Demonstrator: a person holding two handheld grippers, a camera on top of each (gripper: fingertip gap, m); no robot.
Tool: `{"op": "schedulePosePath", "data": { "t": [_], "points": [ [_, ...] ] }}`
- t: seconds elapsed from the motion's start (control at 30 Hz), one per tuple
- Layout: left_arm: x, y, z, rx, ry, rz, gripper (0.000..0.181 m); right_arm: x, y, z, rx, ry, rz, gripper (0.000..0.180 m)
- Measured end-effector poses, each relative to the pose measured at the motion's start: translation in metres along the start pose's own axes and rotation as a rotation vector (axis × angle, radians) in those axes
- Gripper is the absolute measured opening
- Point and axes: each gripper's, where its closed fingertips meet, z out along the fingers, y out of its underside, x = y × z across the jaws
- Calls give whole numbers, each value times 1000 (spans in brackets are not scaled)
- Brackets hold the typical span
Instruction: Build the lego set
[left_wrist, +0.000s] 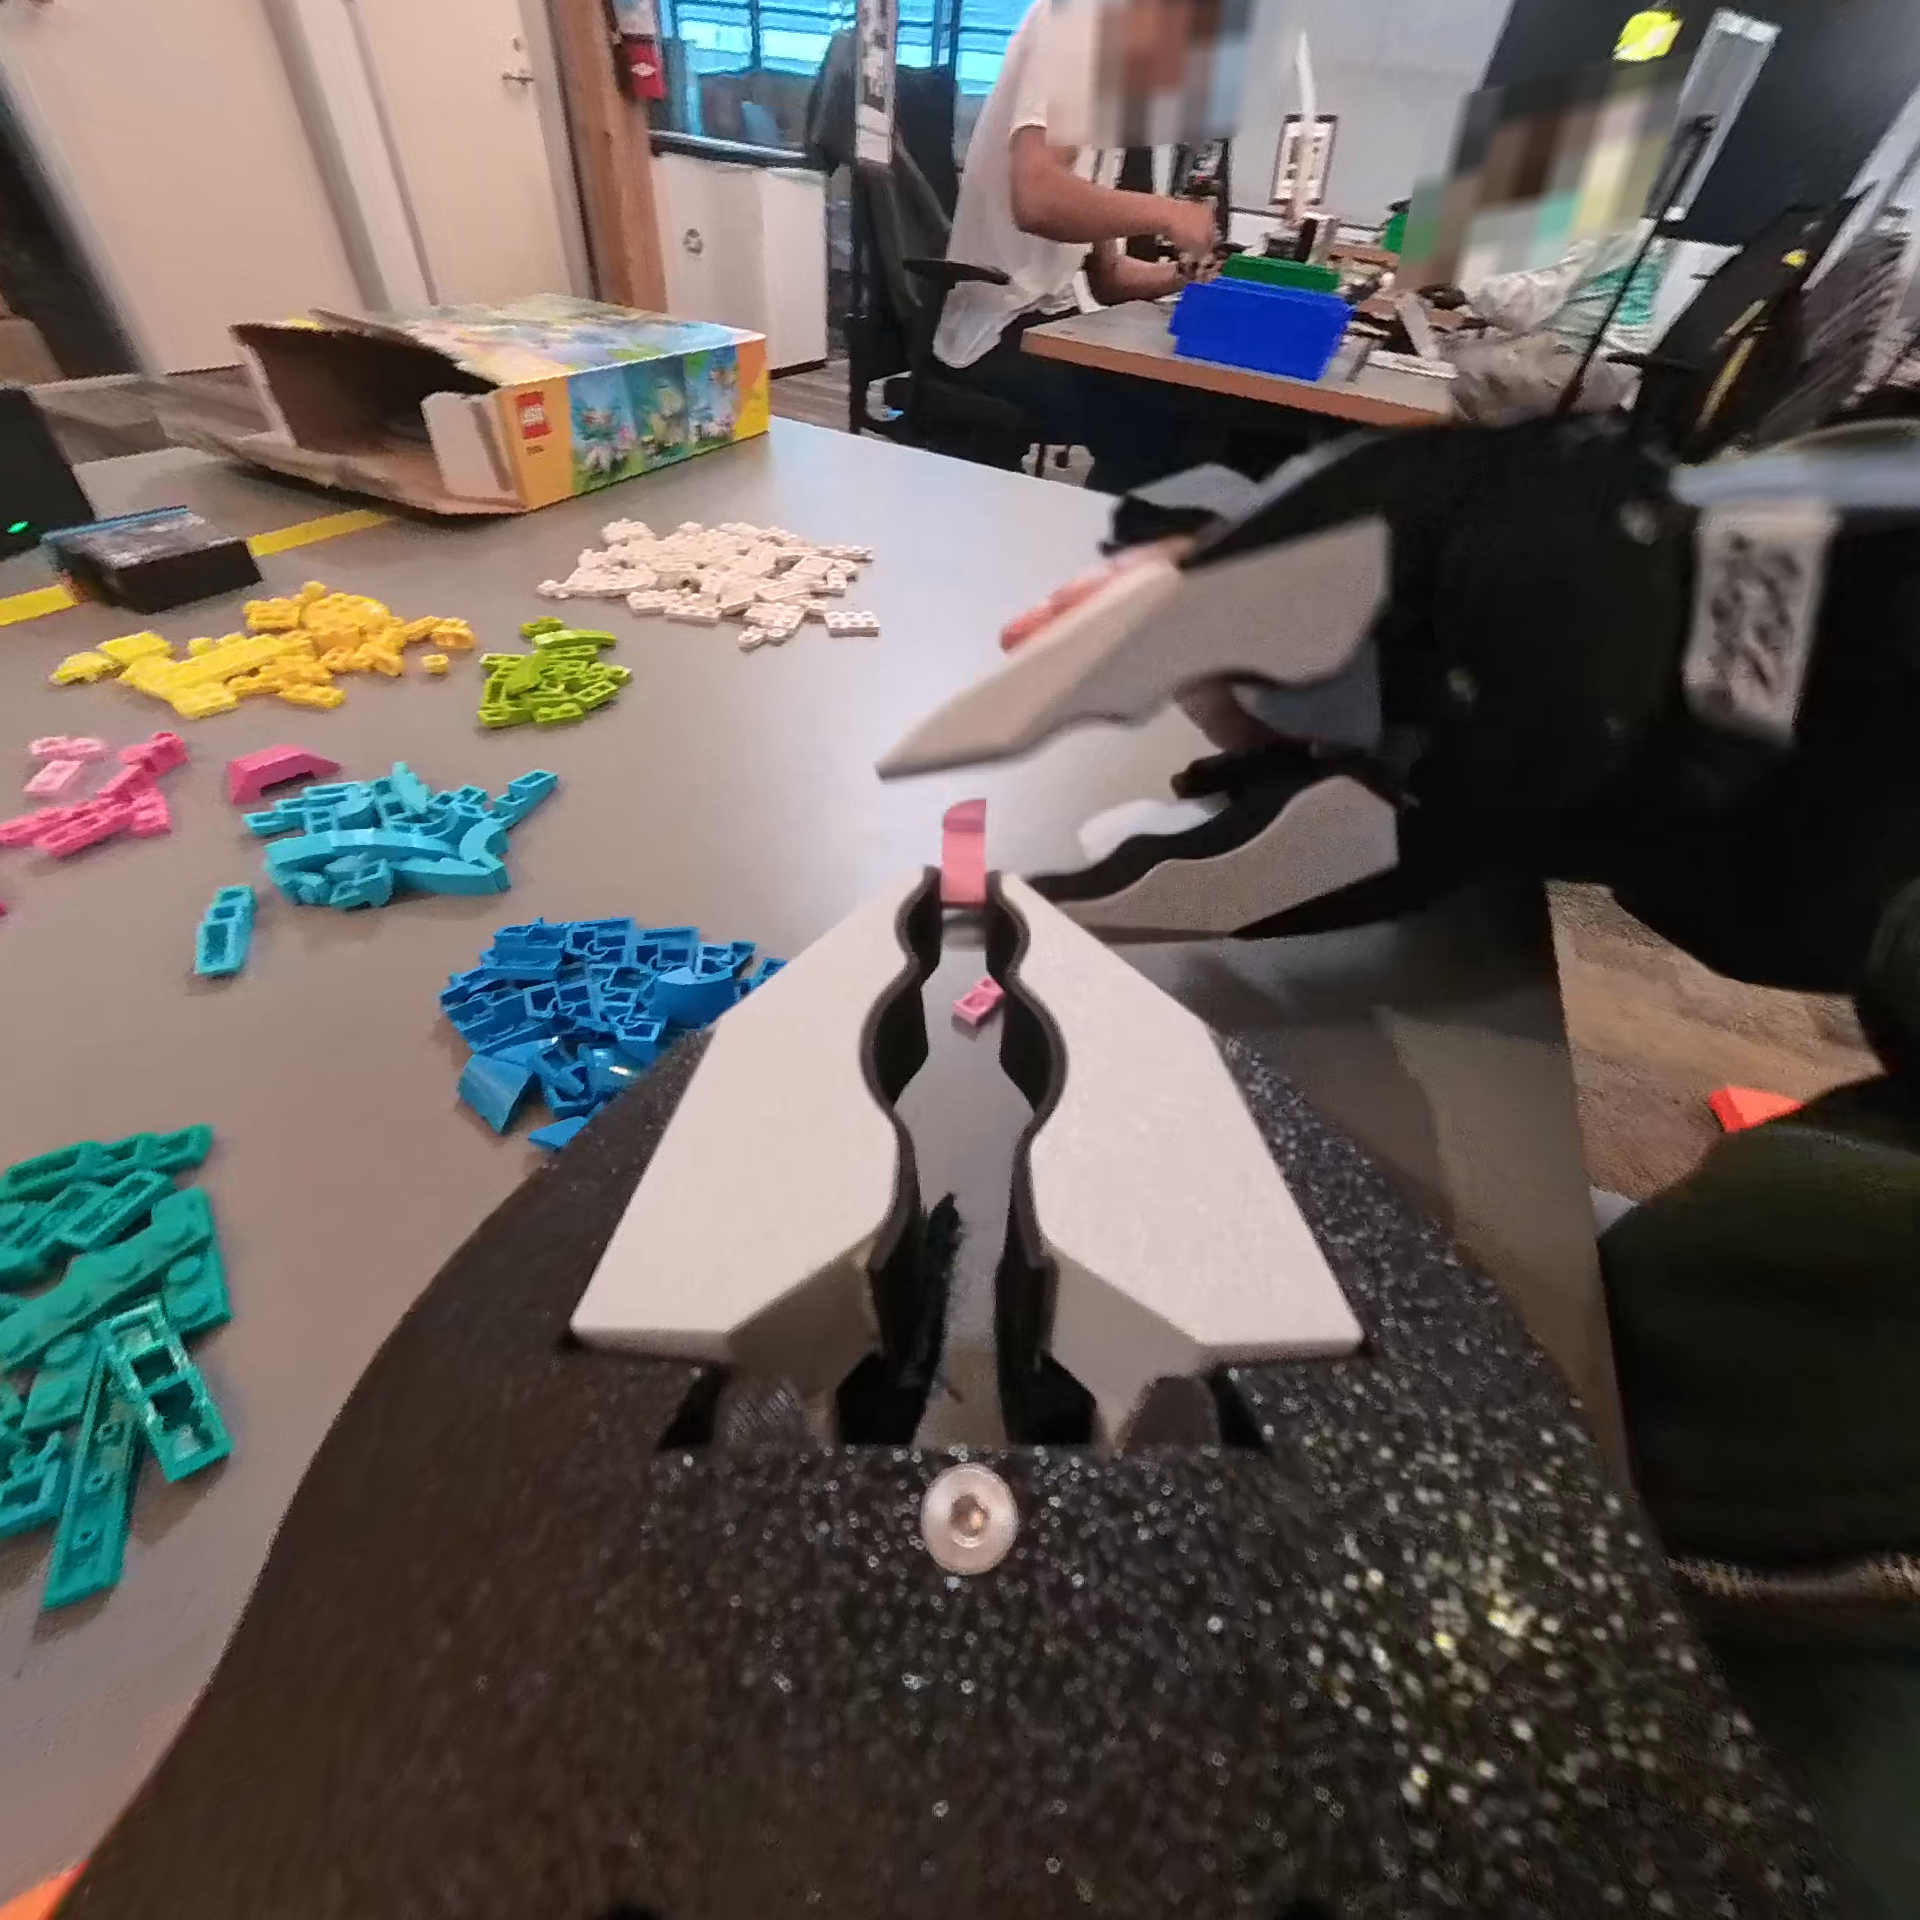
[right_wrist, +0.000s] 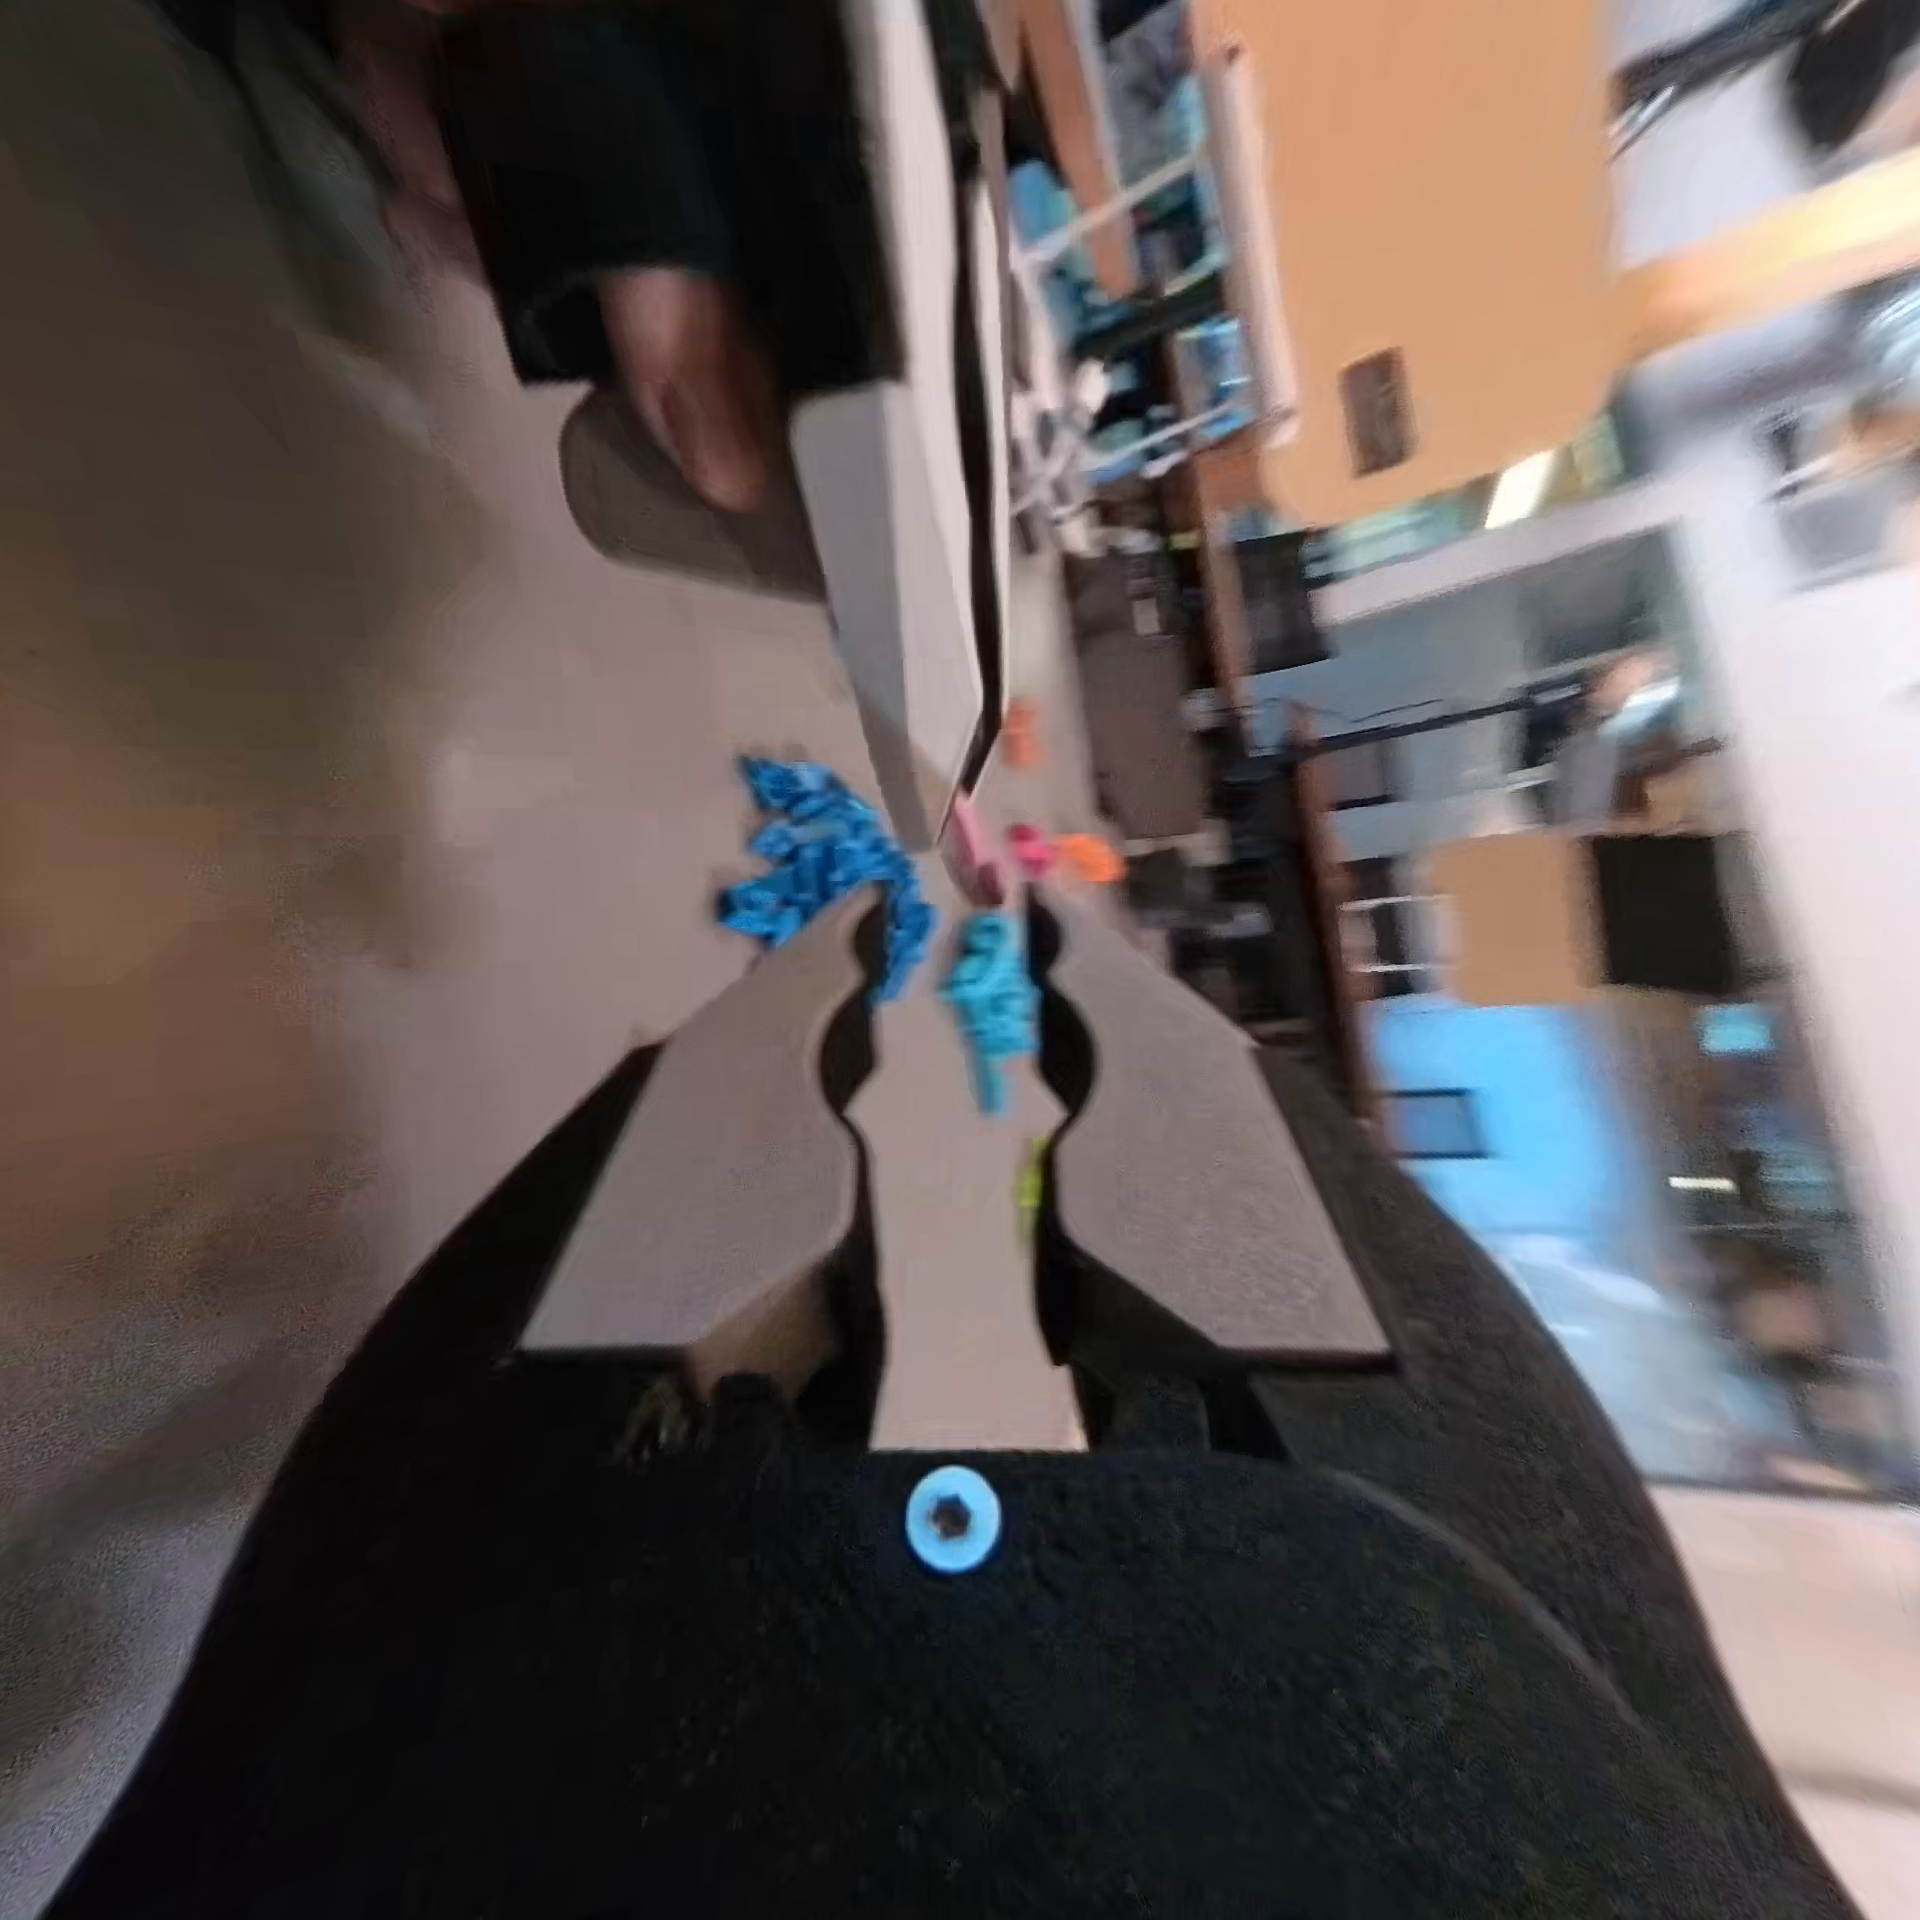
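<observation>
Pink brick (left_wrist: 964, 854) stands upright, pinched at the tips of my left tool (left_wrist: 964, 902), presumably presented for joining. My right tool (left_wrist: 966, 821) is spread wide and empty beside it. Sorted brick piles (left_wrist: 592, 997) cover the bench (left_wrist: 748, 727).

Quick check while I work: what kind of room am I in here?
Probably a shared office or lab workspace: a person works seated at another desk holding blue and green bins, with an office door behind.
</observation>
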Motion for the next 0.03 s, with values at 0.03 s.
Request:
{"op": "schedulePosePath", "data": {
  "t": [0.03],
  "points": [
    [3, 0, -1, 3, 28, 13, 6, -3, 4, -4, 20, -83, 114, 40]
  ]
}}
